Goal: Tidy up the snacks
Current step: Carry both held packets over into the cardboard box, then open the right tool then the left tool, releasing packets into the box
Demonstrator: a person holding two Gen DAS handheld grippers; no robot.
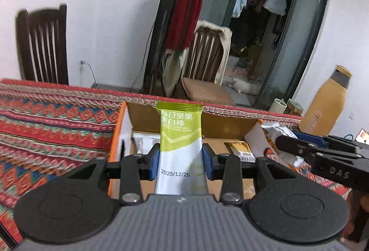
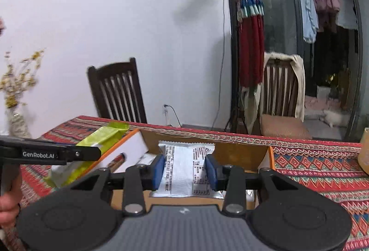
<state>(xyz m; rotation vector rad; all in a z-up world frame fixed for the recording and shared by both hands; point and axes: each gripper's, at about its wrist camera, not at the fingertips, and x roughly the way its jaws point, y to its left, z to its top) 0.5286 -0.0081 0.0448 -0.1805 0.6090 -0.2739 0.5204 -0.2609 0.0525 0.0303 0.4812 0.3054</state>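
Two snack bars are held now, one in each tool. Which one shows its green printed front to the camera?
The bar in the left tool: the green and white snack bar. The right tool holds a silver snack bar showing its back, with small black print.

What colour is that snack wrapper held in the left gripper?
The snack wrapper is lime green on top and white below, clearest in the left wrist view.
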